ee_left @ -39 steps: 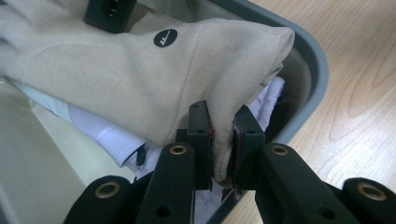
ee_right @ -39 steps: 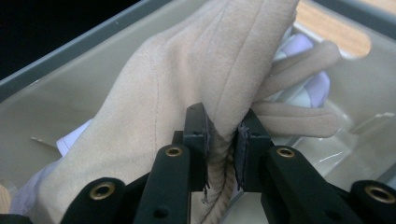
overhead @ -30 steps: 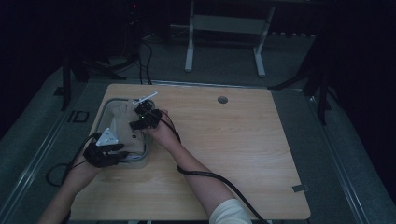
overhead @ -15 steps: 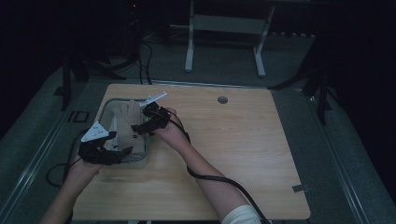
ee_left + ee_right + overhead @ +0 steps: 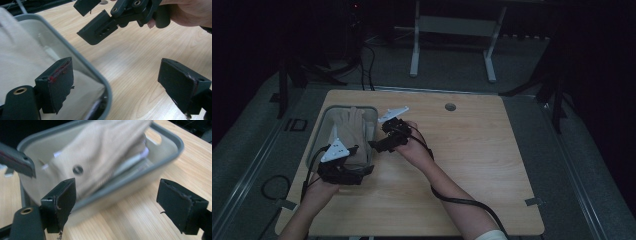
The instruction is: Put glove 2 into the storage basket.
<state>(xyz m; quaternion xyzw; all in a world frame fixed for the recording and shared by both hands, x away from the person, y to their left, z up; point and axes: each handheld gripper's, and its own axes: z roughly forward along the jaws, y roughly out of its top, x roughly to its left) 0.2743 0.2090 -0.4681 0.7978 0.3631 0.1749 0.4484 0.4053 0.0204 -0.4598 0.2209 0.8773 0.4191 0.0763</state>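
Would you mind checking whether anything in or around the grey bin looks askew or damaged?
Mostly tidy. The beige cloth lies inside the grey bin, rumpled rather than flat. The one oddity: the left gripper has reddish marks and fraying along its pad edges.

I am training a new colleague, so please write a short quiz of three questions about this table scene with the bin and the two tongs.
1. True or false: the beige cloth lies inside the grey bin.
2. The left tongs are: A) shut on the cloth, B) open with nothing between them, C) shut on the bin rim.
3. On which part of the wooden table does the bin stand?

Key:
1. True.
2. B.
3. On its left part, as the high view shows; the right tongs are just beside the bin, open.
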